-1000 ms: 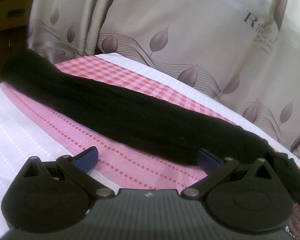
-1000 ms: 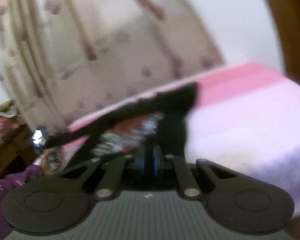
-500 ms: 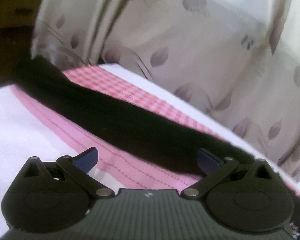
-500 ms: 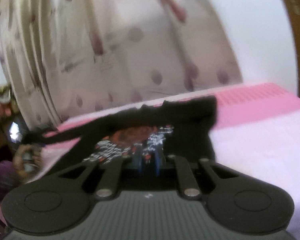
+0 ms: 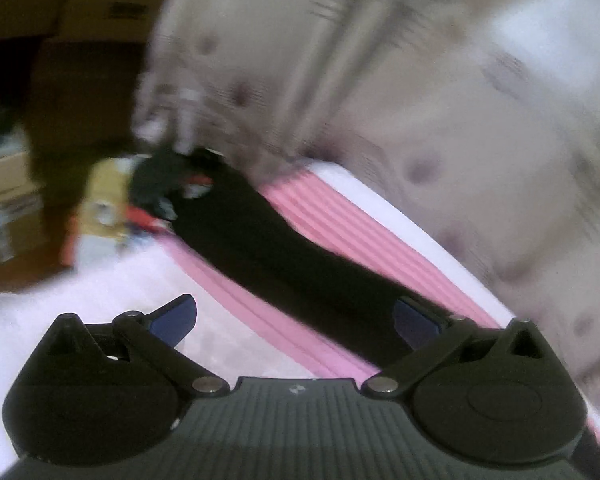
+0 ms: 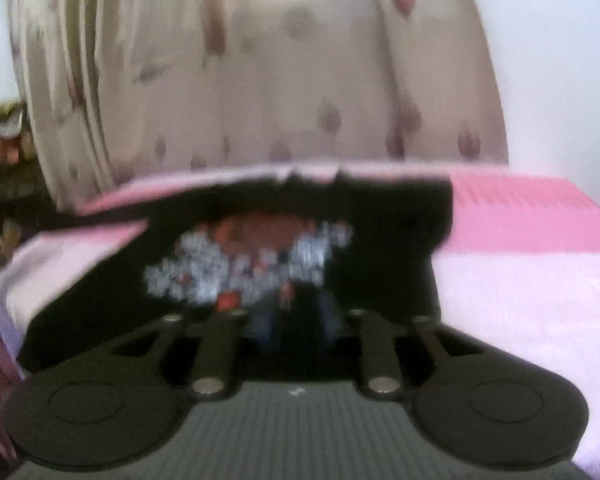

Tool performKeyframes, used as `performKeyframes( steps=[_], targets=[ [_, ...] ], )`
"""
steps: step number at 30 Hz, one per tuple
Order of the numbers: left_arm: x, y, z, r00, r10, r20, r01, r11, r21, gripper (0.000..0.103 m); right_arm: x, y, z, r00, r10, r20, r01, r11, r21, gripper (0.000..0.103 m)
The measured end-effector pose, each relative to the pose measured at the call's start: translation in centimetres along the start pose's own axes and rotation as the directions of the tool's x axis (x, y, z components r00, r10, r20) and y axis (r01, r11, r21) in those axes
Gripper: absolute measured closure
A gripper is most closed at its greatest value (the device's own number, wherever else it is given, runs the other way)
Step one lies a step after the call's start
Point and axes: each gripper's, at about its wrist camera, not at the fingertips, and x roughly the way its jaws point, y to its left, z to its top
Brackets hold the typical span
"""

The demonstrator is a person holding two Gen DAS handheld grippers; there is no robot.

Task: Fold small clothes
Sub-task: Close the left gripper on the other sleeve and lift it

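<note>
The black garment (image 6: 380, 232) lay on a bed with a pink-and-white sheet (image 6: 520, 288), its near edge pinched between the blue fingers (image 6: 268, 324) of the right gripper (image 6: 296, 324), which were drawn nearly together on the cloth. A blurred red and white print (image 6: 252, 256) showed on its front just beyond them. The left gripper (image 5: 296, 320) had its fingers (image 5: 176, 316) spread wide and held nothing; the right-hand one sat at the edge of the garment (image 5: 292, 260), which stretched as a long dark band away across the sheet's pink stripes (image 5: 340, 216). Behind the bed hung a beige leaf-patterned curtain (image 6: 260, 80). Both views were motion-blurred.
</note>
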Motion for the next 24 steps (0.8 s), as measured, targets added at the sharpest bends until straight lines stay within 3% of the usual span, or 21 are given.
performKeyframes(
  steps=[1, 2, 3, 5, 7, 9, 12, 13, 15, 16, 17, 19, 24],
  targets=[
    [0.5, 1.2, 1.0, 1.000, 0.019, 0.006, -0.019, 0.999, -0.038, 0.001, 0.3, -0.1, 0.2, 1.000, -0.004, 0.012, 0.004, 1.000, -0.001, 0.039],
    [1.0, 2.3, 1.9, 1.000, 0.024, 0.005, -0.024, 0.997, -0.070, 0.001, 0.8, -0.2, 0.3, 1.000, -0.010, 0.013, 0.010, 1.000, 0.000, 0.030],
    [1.9, 3.6, 2.9, 1.000, 0.027, -0.015, -0.028, 0.995, -0.094, 0.001, 1.3, -0.4, 0.2, 1.000, -0.009, 0.005, 0.009, 1.000, 0.008, 0.028],
    [4.4, 6.0, 4.6, 0.992, 0.020, -0.125, -0.037, 0.990, -0.136, 0.003, 2.3, -0.7, -0.5, 1.000, -0.003, -0.026, 0.005, 0.999, 0.040, 0.028],
    [6.1, 7.5, 5.8, 0.989, 0.028, -0.148, -0.047, 0.991, -0.128, 0.003, 3.2, -0.9, -1.3, 0.999, -0.003, -0.041, 0.005, 0.998, 0.060, 0.028],
    [8.0, 8.5, 6.6, 0.979, -0.008, -0.204, -0.020, 0.991, -0.135, 0.003, 3.8, -1.1, -2.0, 0.998, -0.005, -0.059, 0.010, 0.996, 0.084, 0.028],
    [10.8, 9.2, 6.5, 0.950, -0.080, -0.303, 0.025, 0.983, -0.182, 0.015, 4.5, -1.1, -2.1, 0.998, -0.003, -0.061, 0.009, 0.995, 0.098, 0.028],
    [11.5, 9.2, 6.4, 0.946, -0.069, -0.317, 0.011, 0.983, -0.181, 0.022, 4.7, -1.1, -2.0, 0.998, -0.001, -0.061, 0.007, 0.995, 0.101, 0.028],
    [11.3, 9.9, 6.0, 0.962, -0.087, -0.258, 0.037, 0.980, -0.193, 0.039, 5.1, -1.1, -1.9, 0.998, -0.002, -0.070, 0.009, 0.994, 0.106, 0.028],
    [10.7, 9.8, 6.0, 0.975, -0.084, -0.204, 0.045, 0.981, -0.188, 0.054, 5.3, -1.1, -2.0, 0.997, 0.002, -0.074, 0.006, 0.994, 0.107, 0.028],
    [10.1, 9.5, 5.9, 0.985, -0.073, -0.157, 0.046, 0.984, -0.172, 0.068, 5.4, -1.1, -2.0, 0.997, 0.003, -0.076, 0.005, 0.994, 0.107, 0.028],
    [8.9, 8.1, 5.8, 0.995, -0.020, -0.093, 0.007, 0.991, -0.131, 0.085, 5.4, -1.0, -2.0, 0.997, 0.006, -0.078, 0.002, 0.995, 0.104, 0.028],
    [5.0, 2.6, 6.2, 1.000, -0.017, 0.017, 0.018, 0.995, -0.096, 0.091, 5.2, -1.6, -2.0, 0.998, 0.025, -0.052, -0.018, 0.990, 0.143, 0.028]
  ],
)
